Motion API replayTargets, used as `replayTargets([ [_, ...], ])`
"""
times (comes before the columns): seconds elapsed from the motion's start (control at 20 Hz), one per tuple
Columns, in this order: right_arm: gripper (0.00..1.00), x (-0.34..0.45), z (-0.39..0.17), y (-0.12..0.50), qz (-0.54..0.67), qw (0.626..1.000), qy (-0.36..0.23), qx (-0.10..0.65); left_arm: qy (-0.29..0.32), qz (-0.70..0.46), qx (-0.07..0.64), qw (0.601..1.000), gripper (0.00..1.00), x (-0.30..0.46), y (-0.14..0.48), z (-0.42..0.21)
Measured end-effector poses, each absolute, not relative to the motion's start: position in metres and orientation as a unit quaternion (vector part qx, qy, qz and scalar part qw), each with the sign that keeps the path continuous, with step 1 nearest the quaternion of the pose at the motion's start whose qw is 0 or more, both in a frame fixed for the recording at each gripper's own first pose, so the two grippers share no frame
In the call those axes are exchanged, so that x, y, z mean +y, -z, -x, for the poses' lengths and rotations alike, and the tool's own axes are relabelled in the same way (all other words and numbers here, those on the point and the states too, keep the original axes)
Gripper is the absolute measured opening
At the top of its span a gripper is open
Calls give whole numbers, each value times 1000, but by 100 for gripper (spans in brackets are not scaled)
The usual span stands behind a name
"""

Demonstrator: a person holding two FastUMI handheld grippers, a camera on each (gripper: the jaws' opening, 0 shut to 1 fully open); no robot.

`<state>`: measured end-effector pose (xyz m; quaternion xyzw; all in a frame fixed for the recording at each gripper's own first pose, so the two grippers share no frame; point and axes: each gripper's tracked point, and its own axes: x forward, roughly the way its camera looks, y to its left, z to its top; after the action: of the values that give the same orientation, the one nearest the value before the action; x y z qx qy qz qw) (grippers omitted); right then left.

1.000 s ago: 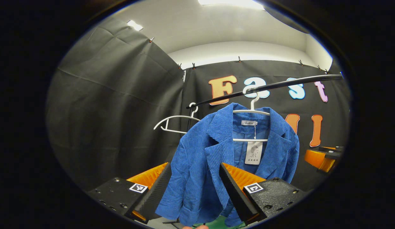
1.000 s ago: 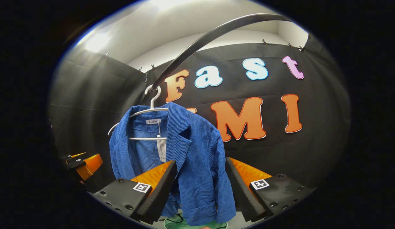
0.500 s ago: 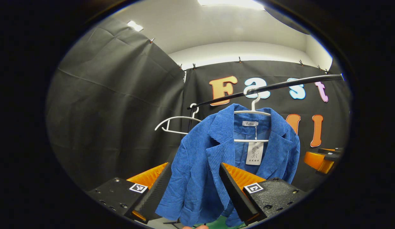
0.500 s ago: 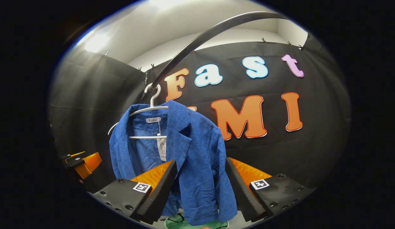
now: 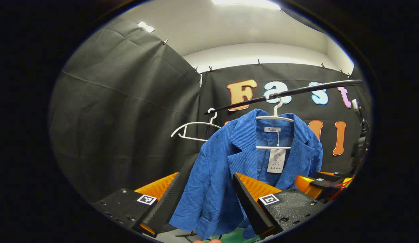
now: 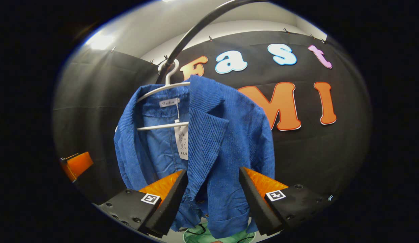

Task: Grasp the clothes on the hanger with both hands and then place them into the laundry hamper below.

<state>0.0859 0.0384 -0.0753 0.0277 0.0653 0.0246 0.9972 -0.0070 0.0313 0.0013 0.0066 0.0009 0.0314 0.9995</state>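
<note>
The right gripper (image 6: 212, 189) has closed in on the blue corduroy jacket (image 6: 209, 135) hanging from the rail (image 5: 287, 92); both it and the left gripper (image 5: 206, 195) gape wide, holding nothing. Grasp looks imminent.

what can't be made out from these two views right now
- Hamper: right gripper view shows a green sliver under the jacket; the hem and the view's edge hide the rest.
- Hang tag: left gripper view, print too small.
- Contact: each open tool frames the jacket; touch unclear.
</note>
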Motion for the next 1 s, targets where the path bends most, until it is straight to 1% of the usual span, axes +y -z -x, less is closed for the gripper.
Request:
replayTargets([
  [0.1, 98, 50, -107, 92, -27, 996, -17, 84, -39, -11, 3, 999, 95, 40, 0, 8],
  [0.15, 98, 50, -117, 102, -27, 995, 0, 94, -44, -13, 5, 999, 92, 45, 0, 7],
  [0.25, 99, 50, -133, 116, -39, 993, 22, 107, -51, -13, 6, 999, 92, 54, 1, 6],
  [0.3, 99, 48, -139, 122, -42, 992, 33, 111, -56, -14, 7, 998, 95, 58, 2, 4],
  [0.35, 99, 40, -140, 126, -40, 992, 48, 113, -58, -14, 7, 998, 92, 61, 3, 4],
  [0.45, 100, 19, -143, 125, -34, 991, 78, 108, -54, -12, 8, 998, 92, 61, 4, 2],
  [0.5, 100, 11, -143, 123, -38, 990, 81, 105, -49, -10, 8, 999, 92, 59, 5, 1],
  [0.55, 92, 2, -144, 121, -45, 991, 78, 102, -42, -7, 8, 999, 92, 58, 7, -2],
  [0.65, 57, -14, -141, 117, -53, 992, 67, 93, -24, -1, 10, 1000, 92, 47, 11, -5],
  [0.7, 39, -24, -138, 113, -48, 992, 73, 86, -17, 1, 12, 1000, 92, 41, 14, -8],
  [0.75, 21, -31, -134, 109, -41, 994, 73, 77, -7, 2, 14, 1000, 95, 36, 13, -12],
  [0.8, 3, -31, -131, 104, -30, 995, 58, 72, 3, 6, 16, 1000, 92, 28, 15, -14],
  [0.85, 10, -30, -126, 100, -19, 997, 47, 65, 12, 10, 18, 1000, 92, 19, 16, -15],
  [1.0, 10, -27, -104, 83, 15, 999, 26, 39, 40, 30, 28, 998, 92, -7, 28, -23],
])
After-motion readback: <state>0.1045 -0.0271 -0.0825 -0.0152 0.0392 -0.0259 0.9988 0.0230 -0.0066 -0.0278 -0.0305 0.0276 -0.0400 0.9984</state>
